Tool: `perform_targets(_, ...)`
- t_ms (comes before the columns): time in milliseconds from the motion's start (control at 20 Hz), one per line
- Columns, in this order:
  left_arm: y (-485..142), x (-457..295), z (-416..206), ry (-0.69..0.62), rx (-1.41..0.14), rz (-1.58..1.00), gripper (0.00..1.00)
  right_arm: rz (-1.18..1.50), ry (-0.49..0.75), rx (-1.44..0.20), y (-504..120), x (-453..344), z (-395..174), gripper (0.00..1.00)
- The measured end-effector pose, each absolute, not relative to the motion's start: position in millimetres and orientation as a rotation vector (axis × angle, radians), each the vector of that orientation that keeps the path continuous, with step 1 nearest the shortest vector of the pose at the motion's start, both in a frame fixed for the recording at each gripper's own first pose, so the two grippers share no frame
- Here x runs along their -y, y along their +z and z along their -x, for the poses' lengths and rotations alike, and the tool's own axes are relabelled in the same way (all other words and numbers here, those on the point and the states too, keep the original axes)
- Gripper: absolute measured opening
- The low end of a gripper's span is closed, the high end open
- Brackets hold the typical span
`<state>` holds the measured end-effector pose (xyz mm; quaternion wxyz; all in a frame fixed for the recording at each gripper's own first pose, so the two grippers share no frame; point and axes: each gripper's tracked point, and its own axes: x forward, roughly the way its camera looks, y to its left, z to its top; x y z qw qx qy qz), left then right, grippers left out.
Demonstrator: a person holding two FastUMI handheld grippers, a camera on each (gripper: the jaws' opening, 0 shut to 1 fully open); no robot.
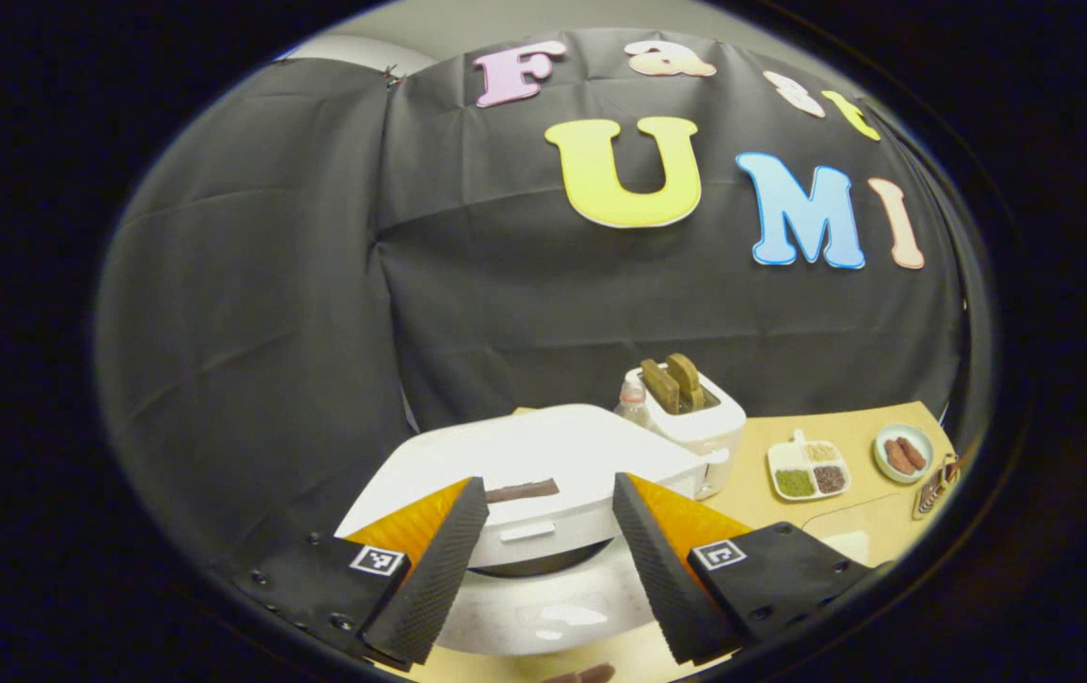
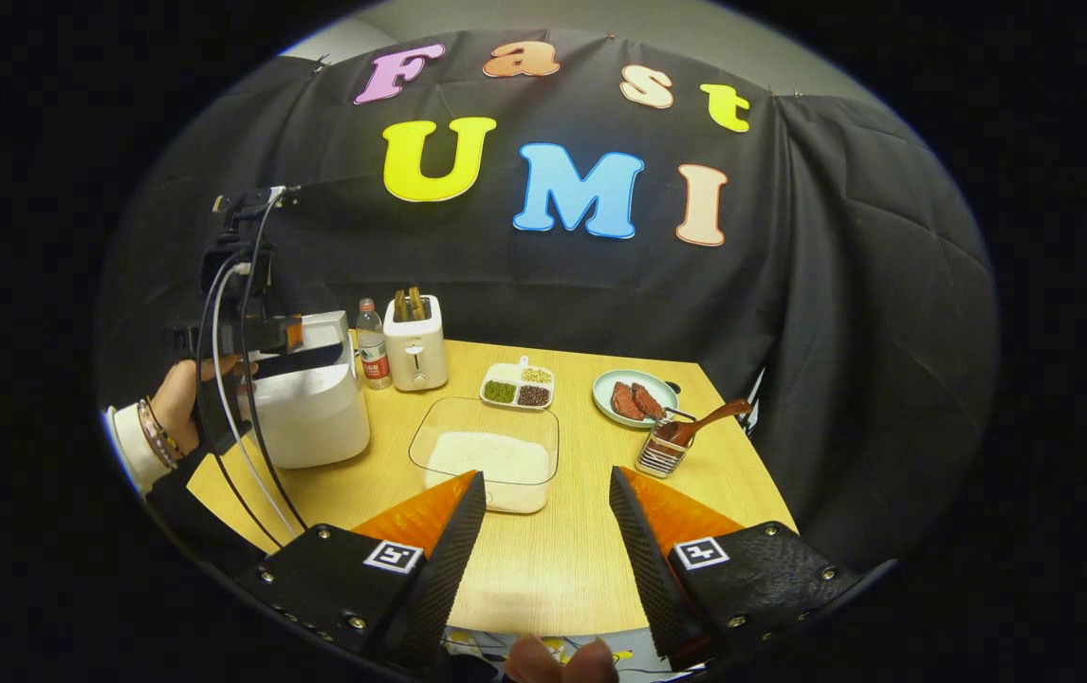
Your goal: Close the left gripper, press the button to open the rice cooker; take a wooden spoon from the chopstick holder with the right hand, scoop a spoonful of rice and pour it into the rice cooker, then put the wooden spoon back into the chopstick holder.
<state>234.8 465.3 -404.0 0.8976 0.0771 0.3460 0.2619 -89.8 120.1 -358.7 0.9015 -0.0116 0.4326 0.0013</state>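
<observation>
The white rice cooker [image 1: 543,455] fills the lower middle of the left gripper view, lid down, with its front latch button [image 1: 526,531] between my fingers. My left gripper [image 1: 548,493] is open, just above the cooker's front. In the right gripper view the cooker [image 2: 311,398] stands at the table's left, with the left gripper [image 2: 249,337] and a hand over it. A clear tub of rice [image 2: 491,455] sits mid-table. The wooden spoon [image 2: 709,419] leans in the wire chopstick holder [image 2: 662,453] at the right. My right gripper [image 2: 548,489] is open over the near table edge.
A white toaster [image 2: 415,353] with bread and a small bottle [image 2: 372,346] stand behind the cooker. A divided dish of grains [image 2: 517,384] and a plate of sausages [image 2: 635,398] lie at the back. Cables [image 2: 240,446] hang from the left gripper.
</observation>
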Motion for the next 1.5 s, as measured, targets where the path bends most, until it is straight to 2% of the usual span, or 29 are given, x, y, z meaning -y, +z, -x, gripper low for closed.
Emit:
perform_targets(50,-407.4,-463.1,-232.0,0.546,-0.732,-0.145,0.97,0.022,0.002,-0.900,-359.3,-119.5,92.4,0.81)
perform_targets(150,-427.1,-462.7,-223.2,0.561,-0.766,-0.100,0.91,0.019,0.001,-0.909,-361.0,-119.4,96.2,0.81)
perform_targets(200,-435.0,-462.8,-217.7,0.576,-0.774,-0.066,0.94,0.018,0.000,-0.914,-361.5,-119.1,99.1,0.81)
perform_targets(250,-438.9,-466.7,-210.7,0.605,-0.769,-0.041,0.90,0.017,-0.001,-0.919,-362.8,-118.6,101.1,0.81)
perform_targets(300,-440.9,-477.1,-208.7,0.648,-0.769,-0.030,0.95,0.015,-0.004,-0.923,-363.0,-118.1,102.0,0.81)
perform_targets(400,-452.0,-485.7,-210.0,0.679,-0.802,-0.011,0.96,0.006,-0.004,-0.931,-364.0,-119.9,104.1,0.81)
perform_targets(600,-461.5,-484.6,-218.3,0.650,-0.860,-0.001,0.94,-0.019,0.010,-0.944,-369.0,-130.3,101.4,0.81)
perform_targets(700,-461.4,-484.1,-217.7,0.665,-0.867,0.015,1.00,-0.020,0.022,-0.939,-367.9,-135.1,98.9,0.81)
perform_targets(800,-462.4,-485.5,-218.9,0.671,-0.858,-0.002,0.94,-0.015,0.031,-0.932,-365.9,-137.8,96.1,0.81)
perform_targets(850,-461.2,-485.2,-219.7,0.669,-0.861,-0.019,0.98,-0.016,0.034,-0.928,-364.3,-138.8,95.6,0.81)
perform_targets(950,-458.1,-479.6,-222.2,0.639,-0.881,-0.045,0.92,-0.014,0.030,-0.917,-360.6,-135.7,93.5,0.81)
perform_targets(1000,-457.8,-476.5,-220.2,0.638,-0.897,-0.052,1.00,-0.014,0.027,-0.914,-359.5,-133.8,92.2,0.81)
perform_targets(1100,-456.4,-471.3,-218.5,0.635,-0.897,-0.067,0.92,-0.020,0.012,-0.912,-358.5,-130.1,90.3,0.81)
perform_targets(1350,-443.0,-457.7,-207.6,0.599,-0.885,-0.093,0.95,0.000,-0.013,-0.887,-350.9,-116.8,82.6,0.81)
perform_targets(1400,-432.3,-455.2,-206.8,0.596,-0.866,-0.098,0.92,0.008,-0.016,-0.884,-349.1,-112.5,81.2,0.81)
perform_targets(1500,-402.2,-447.5,-209.8,0.582,-0.808,-0.098,0.92,0.022,-0.032,-0.860,-341.5,-99.7,71.8,0.81)
